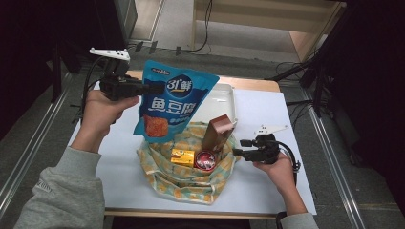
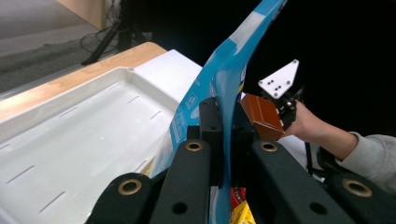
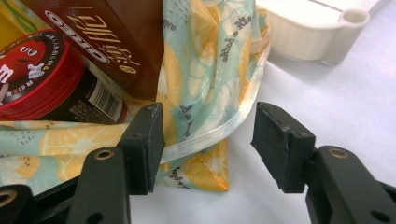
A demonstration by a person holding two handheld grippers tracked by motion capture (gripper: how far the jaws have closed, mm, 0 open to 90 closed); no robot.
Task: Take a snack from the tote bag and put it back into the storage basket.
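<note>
High view: our left gripper (image 1: pixel 143 89) has its jaws clamped on the blue snack bag (image 1: pixel 173 98), held above the cloth bag (image 1: pixel 181 176) on the counter. Our right gripper (image 3: pixel 208 140) gapes beside the cloth, gripping nothing. Pinched by one edge, the packet could slip and topple the brown carton (image 1: pixel 217 132).

A wooden-edged table (image 1: pixel 248 84) is covered by a white sheet (image 1: pixel 267 124). On it, 1 white tray (image 1: pixel 224 98) is set at the far side, and 1 lemon-printed cloth bag (image 1: pixel 184 183) (mouth open) is laid just before it.
</note>
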